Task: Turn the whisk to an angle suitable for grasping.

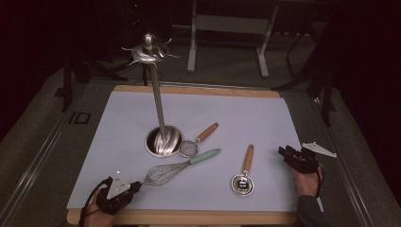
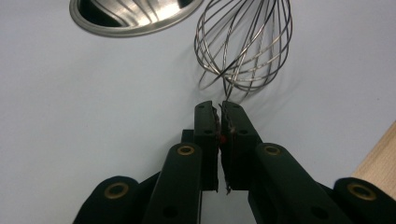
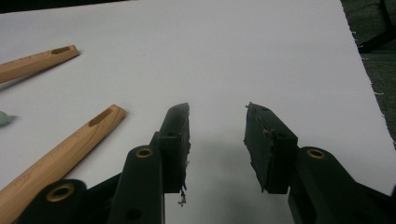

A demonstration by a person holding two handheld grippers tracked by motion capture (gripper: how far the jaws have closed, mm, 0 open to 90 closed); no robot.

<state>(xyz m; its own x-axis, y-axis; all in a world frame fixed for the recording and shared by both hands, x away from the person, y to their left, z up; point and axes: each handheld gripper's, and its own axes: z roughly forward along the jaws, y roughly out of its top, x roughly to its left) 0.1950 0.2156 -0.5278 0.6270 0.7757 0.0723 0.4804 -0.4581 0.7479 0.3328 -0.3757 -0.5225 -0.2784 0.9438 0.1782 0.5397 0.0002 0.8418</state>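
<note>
Here, left tool (image 2: 219,106) pressed together beside wire whisk (image 2: 245,39); right tool (image 3: 217,109) spread.

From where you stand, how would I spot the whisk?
Start at the tall steel stand rising from its round base on the white sheet. Just in front lies the whisk, beside a small strainer. It alone has a wire balloon head and a mint-green handle, not wood.

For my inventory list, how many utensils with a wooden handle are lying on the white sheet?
2. The small strainer lies beside the metal stand base, its wooden handle pointing up-right. The metal scoop lies further right, nearer the right gripper. The whisk has a green handle.
</note>
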